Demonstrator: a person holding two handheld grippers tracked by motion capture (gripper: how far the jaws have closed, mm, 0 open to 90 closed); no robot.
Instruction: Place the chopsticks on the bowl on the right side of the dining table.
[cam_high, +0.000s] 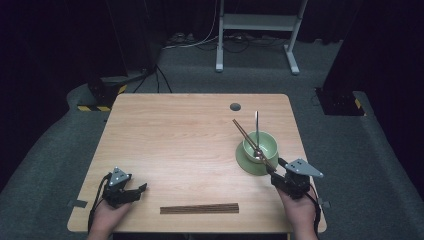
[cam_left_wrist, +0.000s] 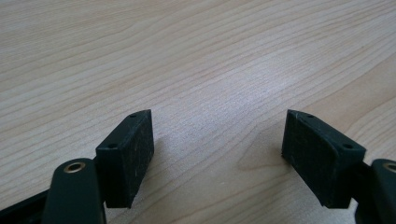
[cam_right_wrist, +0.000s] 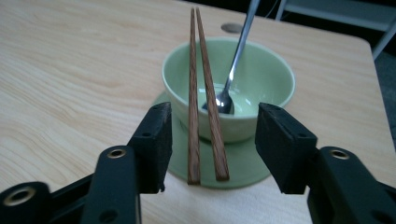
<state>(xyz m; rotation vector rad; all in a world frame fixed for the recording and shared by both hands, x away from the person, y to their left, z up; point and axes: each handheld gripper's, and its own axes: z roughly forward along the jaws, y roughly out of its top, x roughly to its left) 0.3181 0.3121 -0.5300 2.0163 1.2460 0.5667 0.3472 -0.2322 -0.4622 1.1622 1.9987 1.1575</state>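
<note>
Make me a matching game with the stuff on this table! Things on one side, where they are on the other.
Things:
1. spoon
2. chopsticks
3. green bowl
4. second pair of chopsticks

Places:
A. on the green saucer
B. lying flat on the table near the front edge
C. standing inside the bowl
D. resting across the bowl's rim, between the open right gripper jaws, untouched by the pads

Pairs: 1-C, 2-D, 3-A, 4-B
</note>
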